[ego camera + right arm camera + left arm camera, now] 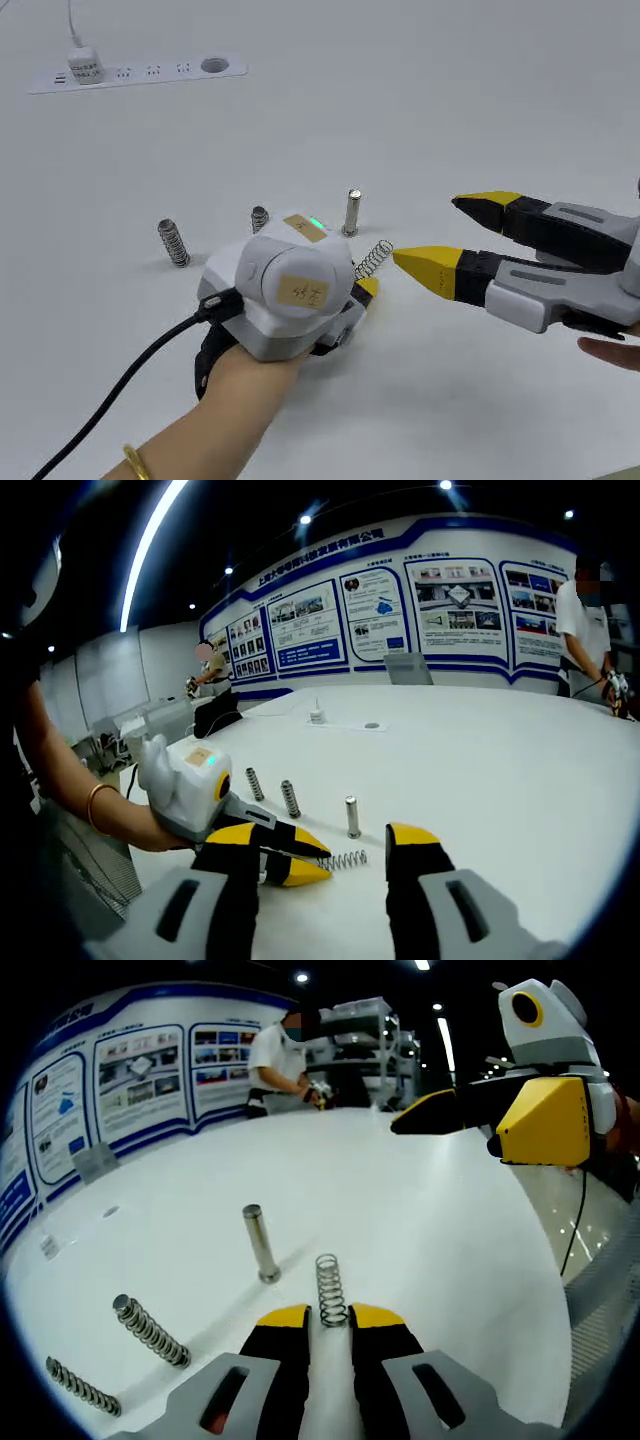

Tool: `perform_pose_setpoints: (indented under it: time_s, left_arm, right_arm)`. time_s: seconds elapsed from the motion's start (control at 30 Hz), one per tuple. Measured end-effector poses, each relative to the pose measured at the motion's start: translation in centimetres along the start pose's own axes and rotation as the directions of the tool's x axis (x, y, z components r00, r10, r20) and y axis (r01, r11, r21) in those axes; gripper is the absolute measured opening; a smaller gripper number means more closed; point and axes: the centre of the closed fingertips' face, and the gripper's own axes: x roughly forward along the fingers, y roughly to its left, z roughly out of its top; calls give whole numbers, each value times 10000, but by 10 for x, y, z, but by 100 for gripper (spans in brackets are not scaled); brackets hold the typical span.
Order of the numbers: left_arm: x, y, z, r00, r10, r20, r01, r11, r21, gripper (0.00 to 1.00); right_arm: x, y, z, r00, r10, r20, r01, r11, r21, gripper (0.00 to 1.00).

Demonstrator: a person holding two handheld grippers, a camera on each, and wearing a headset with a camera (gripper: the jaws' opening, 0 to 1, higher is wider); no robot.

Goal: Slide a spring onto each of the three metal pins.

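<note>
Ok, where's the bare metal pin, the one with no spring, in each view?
Head view: bare pin near centre, upright.
Left gripper view: pin left of centre, beyond the jaws.
Right gripper view: pin below centre.
Shared landmark: the spring held in the left tool, beside the pin.

Left tongs [328, 1312] pinched together, low; right tongs [425, 230] spread open, raised.
</note>
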Motion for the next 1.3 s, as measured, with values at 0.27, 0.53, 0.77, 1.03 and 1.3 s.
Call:
perform_pose_setpoints:
  time_s: [0.27,0.53,0.77,1.03,1.3]
  left_arm:
    - [0,-3,0,9999,-91,-104,92,9999,97,11]
    - [-2,-1,-2,9992,-119,-371,129,9995,280,10]
    - [-10,1,-3,9990,-102,-443,102,9999,-16,10]
    - [-27,3,12,9999,71,87,-68,9994,-344,10]
    - [-46,5,33,9943,111,1056,9,9936,-1131,10]
  right_arm:
    - [1,0,-3,10000,-20,-86,21,9999,117,51]
    - [1,-3,-7,9995,-120,-288,130,9994,334,51]
    - [0,-2,-4,9996,-83,-261,99,9980,617,51]
    - [1,0,0,9998,-54,-213,71,9967,808,51]
    - [4,5,11,10000,63,54,-69,9934,1148,50]
